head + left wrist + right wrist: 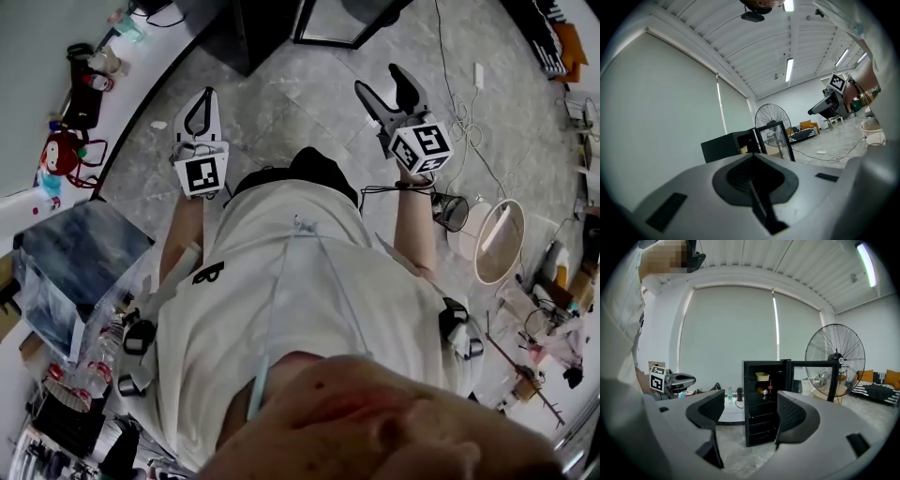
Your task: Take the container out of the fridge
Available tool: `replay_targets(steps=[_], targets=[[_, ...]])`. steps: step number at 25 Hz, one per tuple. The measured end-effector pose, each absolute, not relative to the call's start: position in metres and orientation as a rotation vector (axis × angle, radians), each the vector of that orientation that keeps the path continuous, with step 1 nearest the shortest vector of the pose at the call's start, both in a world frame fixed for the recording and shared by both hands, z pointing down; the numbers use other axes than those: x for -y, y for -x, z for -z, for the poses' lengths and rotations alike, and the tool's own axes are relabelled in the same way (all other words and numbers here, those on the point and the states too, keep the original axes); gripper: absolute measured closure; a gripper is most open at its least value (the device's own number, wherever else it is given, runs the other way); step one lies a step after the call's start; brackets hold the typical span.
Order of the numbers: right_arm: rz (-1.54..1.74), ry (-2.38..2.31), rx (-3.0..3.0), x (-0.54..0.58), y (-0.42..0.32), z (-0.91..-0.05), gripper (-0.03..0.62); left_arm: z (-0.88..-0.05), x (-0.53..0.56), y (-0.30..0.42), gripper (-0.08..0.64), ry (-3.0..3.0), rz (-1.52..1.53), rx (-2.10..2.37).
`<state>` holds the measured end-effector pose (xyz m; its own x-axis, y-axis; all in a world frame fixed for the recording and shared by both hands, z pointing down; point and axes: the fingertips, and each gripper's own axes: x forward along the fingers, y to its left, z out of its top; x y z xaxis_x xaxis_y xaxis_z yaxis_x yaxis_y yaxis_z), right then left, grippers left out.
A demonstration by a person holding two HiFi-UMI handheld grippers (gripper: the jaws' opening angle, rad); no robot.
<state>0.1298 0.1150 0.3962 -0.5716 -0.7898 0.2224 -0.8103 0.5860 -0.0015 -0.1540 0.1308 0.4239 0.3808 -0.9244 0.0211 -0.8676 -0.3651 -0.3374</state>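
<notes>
While the approach is only beginning, head view: left gripper (200, 117) and right gripper (389, 94) held out ahead of the torso, fridge (246, 37) well apart.

Left gripper view: jaws pressed together, nothing between.

Right gripper view: jaws wide, empty. Container (762, 376) on top shelf, door open.

Next, likely: step closer, reach in.

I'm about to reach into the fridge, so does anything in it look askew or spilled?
Nothing looks spilled. The fridge has its door standing open. Below the yellowish container, one item seems to lie on its side beside an upright bottle, though it is too small to be sure.
</notes>
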Motion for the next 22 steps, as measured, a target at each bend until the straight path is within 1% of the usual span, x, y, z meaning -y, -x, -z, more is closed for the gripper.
replay_targets(steps=[6,13,22], targets=[[-0.185,-1.314,2.654,-0.091,-0.127,-0.399,0.261,-0.424,-0.112,0.152,0.551,2.366,0.334,-1.608],[-0.144,-1.224,2.717,-0.026,-0.101,-0.403,0.261,-0.424,-0.059,0.155,0.551,2.331,0.338,-1.641],[-0.150,-1.171,2.737,0.052,-0.095,-0.403,0.261,-0.419,0.011,0.154,0.551,2.322,0.312,-1.682]])
